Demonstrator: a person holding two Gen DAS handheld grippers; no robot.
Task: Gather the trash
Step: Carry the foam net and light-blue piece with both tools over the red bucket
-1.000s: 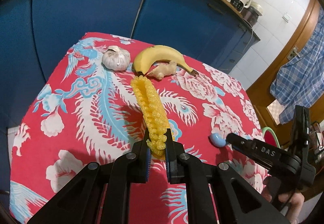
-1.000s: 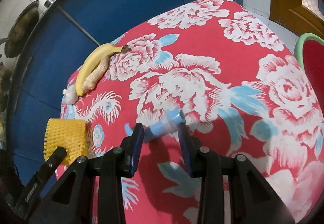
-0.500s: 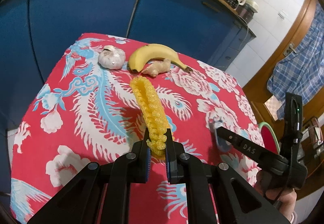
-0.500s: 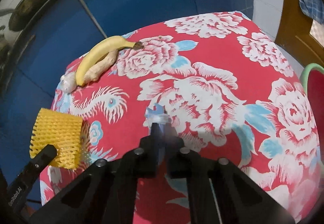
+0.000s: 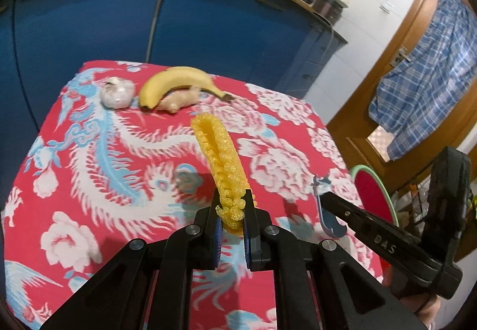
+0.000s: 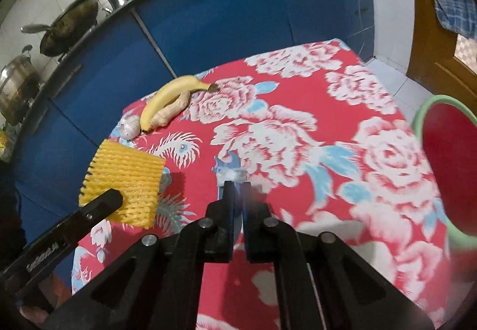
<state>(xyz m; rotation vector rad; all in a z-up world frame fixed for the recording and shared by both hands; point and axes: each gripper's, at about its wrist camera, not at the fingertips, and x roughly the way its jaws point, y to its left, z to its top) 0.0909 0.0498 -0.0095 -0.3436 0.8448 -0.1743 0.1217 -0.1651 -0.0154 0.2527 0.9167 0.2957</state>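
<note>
In the left wrist view, our left gripper [image 5: 232, 218] is clamped tight on the near end of a yellow foam net [image 5: 219, 160], the kind that wraps fruit. The net sticks out ahead of the 2 fingers and hangs above the table [image 5: 89, 180], which is covered in a red cloth with white and blue flowers. At the far edge of the table lie a banana [image 5: 176, 81], a piece of ginger [image 5: 179, 100] touching its inner curve, and a garlic bulb [image 5: 117, 92] just beside them to the left. On the right side of this view we see our right gripper [image 5: 323, 204] from the side, pinching a small blue and white wrapper [image 5: 326, 219] above the cloth. Past the table's right edge stands a red bin [image 5: 374, 195] with a green rim.

In the right wrist view, our right gripper [image 6: 237, 189] is closed almost completely on the wrapper [image 6: 228, 169], whose crumpled end pokes out past the fingertips, off the table [image 6: 328, 91]. To the left, the foam net [image 6: 123, 177] shows broadside, held up by the black finger of our left gripper [image 6: 101, 204]. The banana [image 6: 170, 97], ginger [image 6: 170, 112] and garlic bulb [image 6: 129, 127] sit together at the far left corner. The red bin [image 6: 447, 169] is beside the table's right edge.
</note>
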